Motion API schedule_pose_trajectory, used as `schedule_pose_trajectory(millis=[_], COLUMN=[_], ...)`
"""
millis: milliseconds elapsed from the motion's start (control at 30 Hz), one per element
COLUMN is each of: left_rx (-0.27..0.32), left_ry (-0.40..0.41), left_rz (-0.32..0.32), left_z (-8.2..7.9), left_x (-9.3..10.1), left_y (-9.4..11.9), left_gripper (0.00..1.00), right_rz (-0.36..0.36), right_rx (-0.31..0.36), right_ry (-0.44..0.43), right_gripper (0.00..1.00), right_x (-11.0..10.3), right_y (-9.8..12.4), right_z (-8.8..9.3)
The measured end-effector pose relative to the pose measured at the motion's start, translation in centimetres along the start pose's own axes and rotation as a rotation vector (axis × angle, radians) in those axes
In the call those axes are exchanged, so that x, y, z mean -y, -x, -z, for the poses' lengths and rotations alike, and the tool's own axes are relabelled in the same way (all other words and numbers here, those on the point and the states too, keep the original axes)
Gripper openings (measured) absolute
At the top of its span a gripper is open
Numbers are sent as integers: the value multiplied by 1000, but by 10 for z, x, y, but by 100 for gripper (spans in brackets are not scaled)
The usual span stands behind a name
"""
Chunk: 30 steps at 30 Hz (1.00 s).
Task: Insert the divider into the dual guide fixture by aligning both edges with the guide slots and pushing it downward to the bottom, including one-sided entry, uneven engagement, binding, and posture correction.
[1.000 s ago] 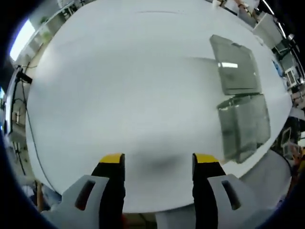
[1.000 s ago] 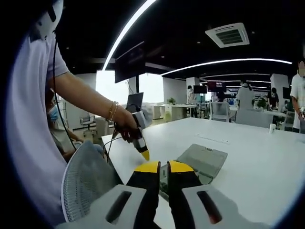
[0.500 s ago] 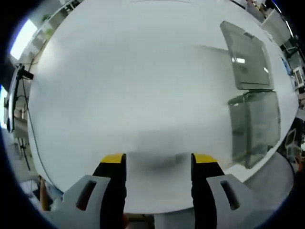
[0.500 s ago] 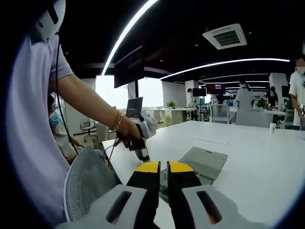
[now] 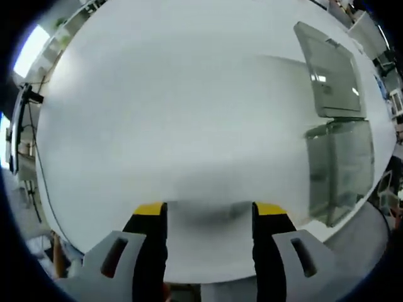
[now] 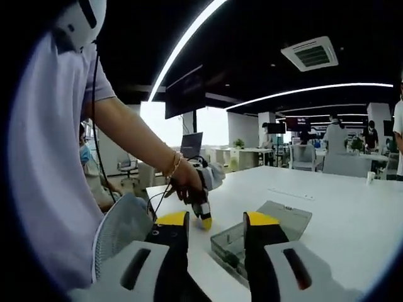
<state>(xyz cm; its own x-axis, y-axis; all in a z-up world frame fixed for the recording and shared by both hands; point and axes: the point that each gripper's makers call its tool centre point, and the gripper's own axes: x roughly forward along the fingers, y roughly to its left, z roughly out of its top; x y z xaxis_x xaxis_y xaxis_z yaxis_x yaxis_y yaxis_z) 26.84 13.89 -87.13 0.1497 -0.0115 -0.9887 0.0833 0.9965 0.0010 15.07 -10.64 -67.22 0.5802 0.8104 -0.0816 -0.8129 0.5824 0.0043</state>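
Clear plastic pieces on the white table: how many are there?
2. A flat clear panel lies on the white table, and a clear box-shaped holder sits just beyond its end, near the table's edge. Smaller parts could be hidden inside the holder.

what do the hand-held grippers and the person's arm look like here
Each hand-held gripper has two black jaws with yellow tips set in pale grey housings with dark slots: the left hand-held gripper and the right hand-held gripper. The person wears a white short sleeve and a gold-coloured bracelet at the wrist; a thin dark cable hangs along the arm.
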Motion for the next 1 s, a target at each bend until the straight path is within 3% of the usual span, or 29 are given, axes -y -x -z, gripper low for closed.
schedule_pose_trajectory(millis=[167, 1000], left_rx=[-2, -31], left_ry=[0, 87], left_rz=[-12, -37], left_z=[0, 1], left_x=[-2, -3], left_y=[-1, -2], left_gripper=[51, 45], right_rz=[14, 53], right_rx=[36, 32], right_ry=[21, 29], right_gripper=[48, 40], right_x=[2, 9], right_y=[0, 2], right_z=[-6, -5])
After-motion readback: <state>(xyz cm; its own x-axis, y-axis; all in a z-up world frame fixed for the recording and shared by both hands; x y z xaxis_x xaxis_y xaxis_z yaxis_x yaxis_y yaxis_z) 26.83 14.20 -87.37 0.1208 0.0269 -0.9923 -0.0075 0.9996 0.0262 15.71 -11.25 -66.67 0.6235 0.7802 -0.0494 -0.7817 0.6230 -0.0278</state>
